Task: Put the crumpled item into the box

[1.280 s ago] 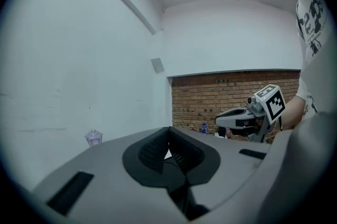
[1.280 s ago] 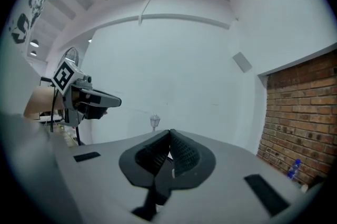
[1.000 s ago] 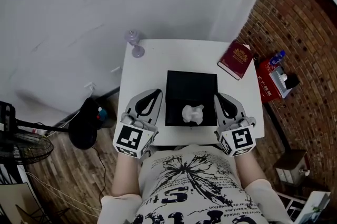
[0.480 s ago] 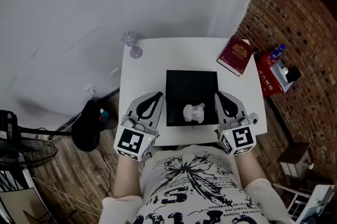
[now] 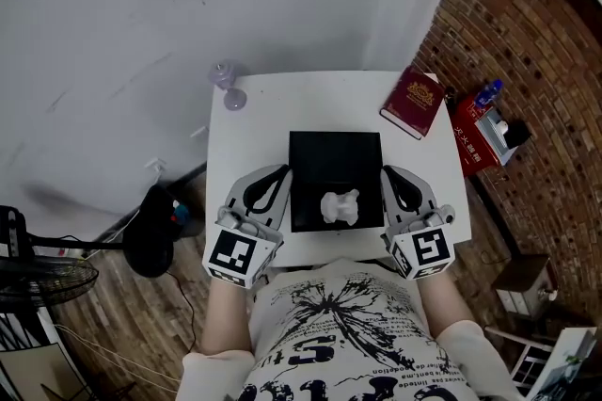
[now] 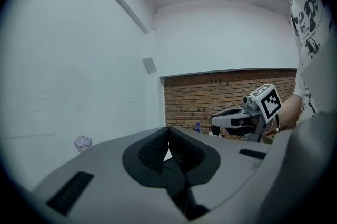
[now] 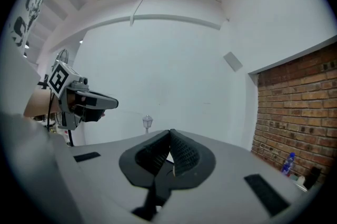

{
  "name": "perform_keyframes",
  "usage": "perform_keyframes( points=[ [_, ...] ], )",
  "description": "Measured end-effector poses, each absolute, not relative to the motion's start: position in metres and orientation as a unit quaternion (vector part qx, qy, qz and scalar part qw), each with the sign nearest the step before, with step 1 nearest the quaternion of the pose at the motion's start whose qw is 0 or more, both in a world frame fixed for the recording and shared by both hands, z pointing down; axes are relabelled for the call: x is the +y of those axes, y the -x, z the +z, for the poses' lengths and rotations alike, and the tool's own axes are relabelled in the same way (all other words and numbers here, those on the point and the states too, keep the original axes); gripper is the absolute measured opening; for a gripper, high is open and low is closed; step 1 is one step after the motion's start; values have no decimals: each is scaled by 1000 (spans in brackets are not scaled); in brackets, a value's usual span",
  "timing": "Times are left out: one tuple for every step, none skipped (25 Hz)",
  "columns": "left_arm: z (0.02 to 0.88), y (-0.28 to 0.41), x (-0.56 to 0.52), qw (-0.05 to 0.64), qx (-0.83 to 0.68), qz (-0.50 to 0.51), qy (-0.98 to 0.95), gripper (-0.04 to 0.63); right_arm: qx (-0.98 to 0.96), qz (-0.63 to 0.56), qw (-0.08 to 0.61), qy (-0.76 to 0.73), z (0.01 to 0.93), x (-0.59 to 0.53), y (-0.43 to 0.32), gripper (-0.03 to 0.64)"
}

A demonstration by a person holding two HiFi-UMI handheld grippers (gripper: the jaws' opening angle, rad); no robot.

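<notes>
On the tabletop (image 5: 282, 98), the crumpled item (image 5: 340, 206) lies within the box (image 5: 334, 159) outline, at its near edge. The left gripper (image 5: 284, 171) and right gripper (image 5: 387, 171) flank the box, both fully closed and empty. Placement appears complete; the next move is probably to withdraw.

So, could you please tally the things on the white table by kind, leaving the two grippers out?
black box: 1
crumpled white item: 1
red book: 1
small clear lantern: 1
Total: 4
</notes>
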State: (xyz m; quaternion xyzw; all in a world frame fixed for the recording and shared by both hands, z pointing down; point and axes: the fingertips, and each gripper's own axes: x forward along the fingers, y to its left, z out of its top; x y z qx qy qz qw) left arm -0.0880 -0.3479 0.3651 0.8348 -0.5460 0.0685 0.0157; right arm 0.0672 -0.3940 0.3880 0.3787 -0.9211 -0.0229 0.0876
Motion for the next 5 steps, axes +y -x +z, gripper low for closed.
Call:
perform_keyframes(
  points=[
    [366,87,-348,15,-543,70,-836,14,-921,-22,87,-380,388,-395,-67,12],
    [366,86,-349,14,-542,71,-837,14,-921,-21,86,-380,388,-395,-67,12],
    [366,84,-349,13,-541,72,-838,14,-921,-19,85,-381,389,-396,-68,12],
    [366,83,-350,13,-539,73,-839,14,-921,-19,85,-381,389,-396,-68,12],
    [366,82,-350,12,-538,74,-839,14,-921,-18,85,-380,390,-397,-68,12]
  ],
)
